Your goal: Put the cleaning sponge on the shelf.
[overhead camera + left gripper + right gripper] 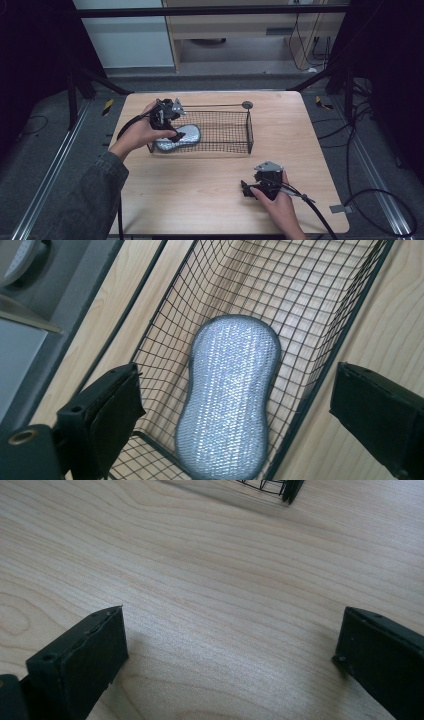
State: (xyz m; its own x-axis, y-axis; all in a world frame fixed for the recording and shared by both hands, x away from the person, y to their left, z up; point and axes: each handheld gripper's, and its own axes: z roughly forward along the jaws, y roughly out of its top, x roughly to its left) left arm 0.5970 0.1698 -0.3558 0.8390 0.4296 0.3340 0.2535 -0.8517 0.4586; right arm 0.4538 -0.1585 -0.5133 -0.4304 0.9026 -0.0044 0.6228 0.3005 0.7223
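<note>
A black wire basket [248, 131] stands on the wooden table [200, 175] a little behind its middle. A silvery, peanut-shaped scrub sponge [189, 135] lies flat on the basket's floor at its left end. My left gripper [169, 127] hovers over that end, pointing down at the sponge. In the left gripper view the sponge [227, 400] lies inside the basket [320, 375] below my left gripper [237, 385], whose jaws stand wide open and apart from it. My right gripper [246, 189] rests low at the table's front right. It is open [230, 625] over bare wood.
A thin rod ending in a round grey disc [247, 104] runs along the basket's far side. A corner of the basket [282, 490] lies ahead of the right gripper. Cables [310, 205] trail off the table's front edge. Dark frame legs stand behind the table.
</note>
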